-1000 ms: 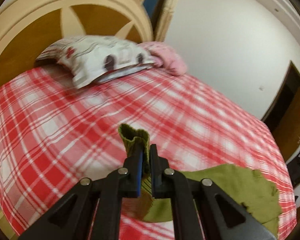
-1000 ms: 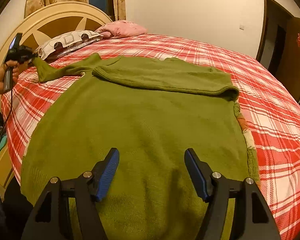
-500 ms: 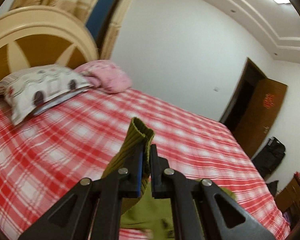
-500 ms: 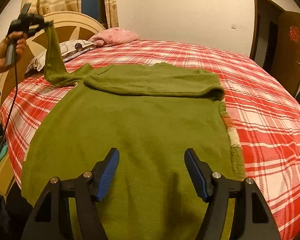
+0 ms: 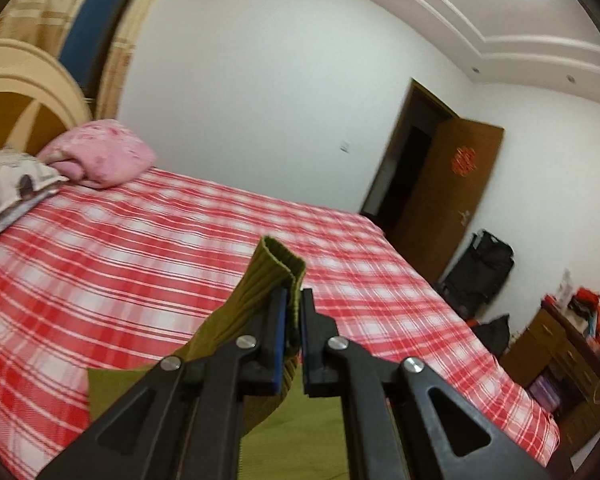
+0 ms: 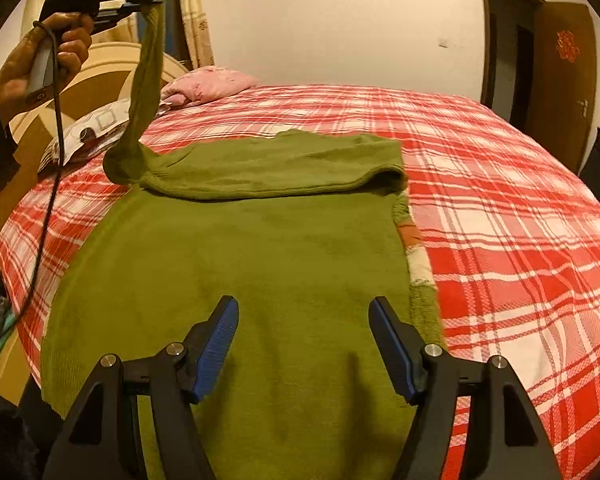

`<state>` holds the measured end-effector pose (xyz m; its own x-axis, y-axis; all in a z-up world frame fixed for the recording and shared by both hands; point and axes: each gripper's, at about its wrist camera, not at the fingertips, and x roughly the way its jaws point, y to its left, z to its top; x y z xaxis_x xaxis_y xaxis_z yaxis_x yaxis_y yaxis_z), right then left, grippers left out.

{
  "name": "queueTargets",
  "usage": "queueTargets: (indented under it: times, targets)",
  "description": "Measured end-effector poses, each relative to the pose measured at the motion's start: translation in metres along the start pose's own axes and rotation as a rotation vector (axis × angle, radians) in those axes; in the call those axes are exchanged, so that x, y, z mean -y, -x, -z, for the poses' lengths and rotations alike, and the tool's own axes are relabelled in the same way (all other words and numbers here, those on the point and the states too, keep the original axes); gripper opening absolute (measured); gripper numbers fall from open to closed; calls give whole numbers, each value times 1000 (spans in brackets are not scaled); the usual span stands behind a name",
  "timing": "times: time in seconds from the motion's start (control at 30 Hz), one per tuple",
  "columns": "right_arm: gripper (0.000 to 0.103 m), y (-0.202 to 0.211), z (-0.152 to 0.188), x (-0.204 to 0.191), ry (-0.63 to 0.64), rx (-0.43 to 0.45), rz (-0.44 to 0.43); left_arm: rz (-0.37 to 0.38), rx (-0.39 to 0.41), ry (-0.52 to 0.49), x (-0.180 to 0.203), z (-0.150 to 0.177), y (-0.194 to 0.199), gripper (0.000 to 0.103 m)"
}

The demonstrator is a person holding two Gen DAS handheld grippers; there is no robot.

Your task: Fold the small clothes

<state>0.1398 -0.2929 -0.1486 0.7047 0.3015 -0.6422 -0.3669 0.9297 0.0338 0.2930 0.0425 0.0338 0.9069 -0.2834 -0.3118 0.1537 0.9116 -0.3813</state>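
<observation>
An olive-green knit sweater [image 6: 260,264] lies flat on the red plaid bed [image 6: 500,208], its far part folded over itself. My left gripper [image 5: 294,300] is shut on the ribbed cuff of the sweater's sleeve [image 5: 276,268]. In the right wrist view the left gripper [image 6: 150,0] holds that sleeve [image 6: 146,92] high above the bed's left side, hanging almost straight down. My right gripper [image 6: 302,316] is open and empty, low over the near part of the sweater's body.
A pink pillow [image 6: 212,82] and a patterned pillow [image 6: 96,128] lie by the cream headboard [image 6: 100,76]. A striped cloth [image 6: 416,256] shows at the sweater's right edge. An open brown door [image 6: 560,80], a black bag [image 5: 480,276] and a cluttered dresser [image 5: 560,344] stand to the right.
My left gripper has lifted the sleeve cuff from near the bed surface to high in the air and swung toward the right. The right gripper stayed open, nearly still.
</observation>
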Motion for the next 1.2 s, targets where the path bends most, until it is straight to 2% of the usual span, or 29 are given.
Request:
queueTargets:
  times: [0.2, 0.3, 0.37, 0.43, 0.47, 0.5, 0.53, 0.57, 0.67, 0.7, 0.8, 0.93, 1.0, 1.07, 1.2]
  targets:
    - [68, -4, 1, 14, -61, -9, 5, 46, -78, -48, 43, 28, -48, 6]
    - [68, -6, 3, 19, -81, -17, 8, 38, -113, -79, 61, 52, -75, 6]
    - [68, -8, 3, 22, -89, -24, 8, -1, -144, -112, 71, 69, -92, 10]
    - [68, -8, 4, 22, -87, -26, 12, -32, -191, -121, 77, 87, -106, 18]
    - [68, -8, 4, 22, -86, -26, 12, -32, -221, -116, 78, 94, -112, 31]
    - [68, -9, 4, 22, -87, -27, 12, -26, -240, -110, 78, 100, -114, 48]
    - [68, -10, 5, 23, -87, -30, 13, -19, -246, -111, 79, 106, -112, 54]
    - [68, -12, 5, 24, -89, -35, 14, -14, -239, -120, 80, 108, -110, 60]
    - [68, -14, 7, 25, -93, -40, 17, -8, -236, -182, 81, 114, -97, 62]
    - [68, -15, 7, 26, -94, -39, 17, -11, -233, -199, 79, 116, -90, 69]
    - [68, -13, 6, 27, -92, -35, 22, -90, -218, -292, 64, 122, -70, 82]
    - [68, -5, -8, 33, -96, -30, -6, -266, -237, -398, 16, 133, -45, 85]
    - [68, 2, -24, 40, -99, -11, -21, -344, -258, -415, -15, 140, -34, 85]
    - [68, 2, -47, 49, -98, -3, -30, -421, -284, -404, -49, 149, -22, 85]
    - [68, -22, -98, 62, -115, -4, -65, -463, -330, -311, -93, 163, -5, 85]
